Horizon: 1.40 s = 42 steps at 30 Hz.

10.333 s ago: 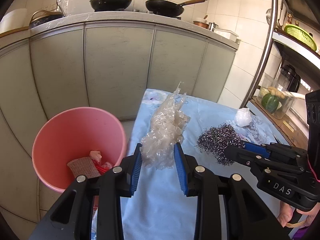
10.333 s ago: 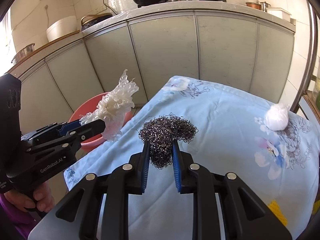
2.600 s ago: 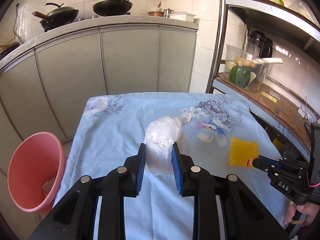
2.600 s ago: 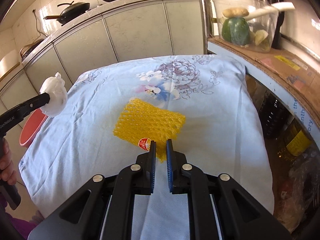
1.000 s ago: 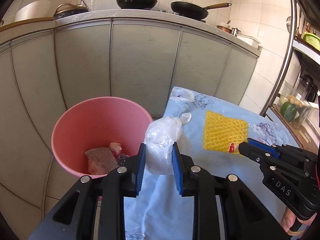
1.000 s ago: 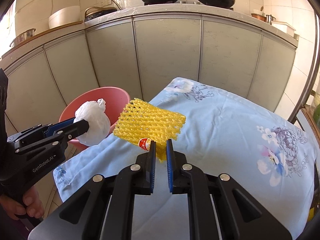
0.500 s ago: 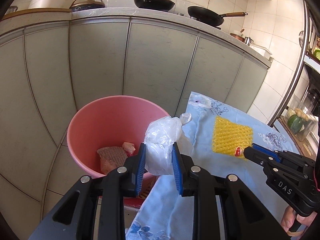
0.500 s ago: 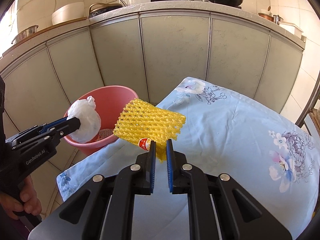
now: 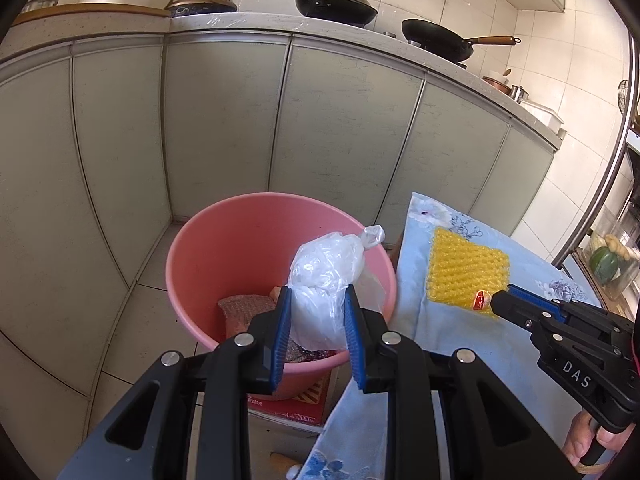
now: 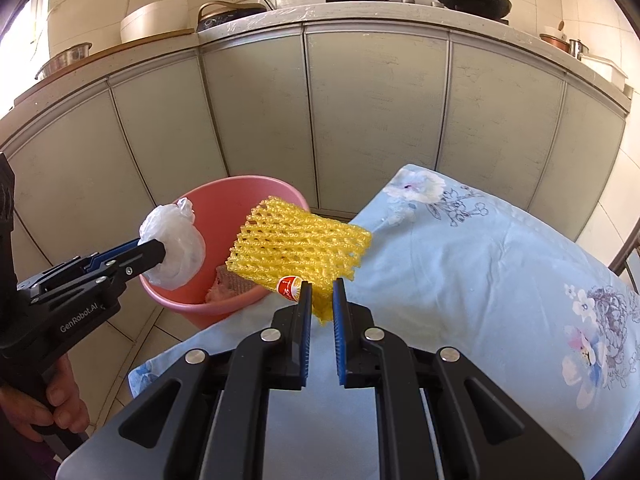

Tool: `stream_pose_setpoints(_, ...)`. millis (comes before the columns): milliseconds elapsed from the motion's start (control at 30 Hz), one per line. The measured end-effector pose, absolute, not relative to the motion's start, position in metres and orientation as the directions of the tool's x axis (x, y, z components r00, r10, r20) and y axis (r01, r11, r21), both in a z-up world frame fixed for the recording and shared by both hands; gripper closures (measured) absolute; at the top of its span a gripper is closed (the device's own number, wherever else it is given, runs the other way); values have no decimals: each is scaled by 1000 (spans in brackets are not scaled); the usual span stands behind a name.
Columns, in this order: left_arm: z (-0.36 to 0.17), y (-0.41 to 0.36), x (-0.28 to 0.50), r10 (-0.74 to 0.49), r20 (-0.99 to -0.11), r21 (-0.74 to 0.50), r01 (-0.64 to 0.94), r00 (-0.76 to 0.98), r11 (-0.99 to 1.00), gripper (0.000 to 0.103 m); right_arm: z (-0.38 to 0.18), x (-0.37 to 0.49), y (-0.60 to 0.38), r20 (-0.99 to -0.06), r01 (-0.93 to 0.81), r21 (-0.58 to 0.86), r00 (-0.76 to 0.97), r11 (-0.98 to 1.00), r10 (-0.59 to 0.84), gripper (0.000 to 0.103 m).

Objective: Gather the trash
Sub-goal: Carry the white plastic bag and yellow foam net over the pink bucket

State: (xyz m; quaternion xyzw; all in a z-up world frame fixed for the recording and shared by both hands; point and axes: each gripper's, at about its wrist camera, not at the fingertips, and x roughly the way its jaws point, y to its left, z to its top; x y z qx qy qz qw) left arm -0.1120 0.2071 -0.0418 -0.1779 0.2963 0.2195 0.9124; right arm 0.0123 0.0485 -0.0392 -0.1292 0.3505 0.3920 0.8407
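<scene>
My left gripper point(image 9: 315, 300) is shut on a knotted white plastic bag point(image 9: 326, 276) and holds it over the near rim of the pink bucket point(image 9: 224, 236); the bag also shows in the right wrist view point(image 10: 176, 246). My right gripper point(image 10: 319, 288) is shut on a corner of a yellow foam net point(image 10: 298, 248) with a red sticker, held in the air between the bucket point(image 10: 240, 196) and the table. The net also shows in the left wrist view point(image 9: 464, 270). The bucket holds a brown scouring pad point(image 9: 242, 310) and other scraps.
The table under a light blue floral cloth point(image 10: 480, 256) is at the right. Grey-green kitchen cabinets point(image 9: 224, 120) stand behind the bucket, with pans point(image 9: 336, 2) on the counter. A red box point(image 9: 296, 400) lies under the bucket. A metal rack point(image 9: 616, 184) stands at far right.
Both grippers have swung left from the table toward the bucket. The bag now hangs over the bucket's rim and the net has come to the bucket's edge.
</scene>
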Motion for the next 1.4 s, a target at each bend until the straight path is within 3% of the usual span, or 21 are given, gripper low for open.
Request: stream_pose_setpoints(1400,-72,258,-96,375,-665,-141,-603,645,785,78,-71,8,160,-767,-846,-17,353,534,536,93)
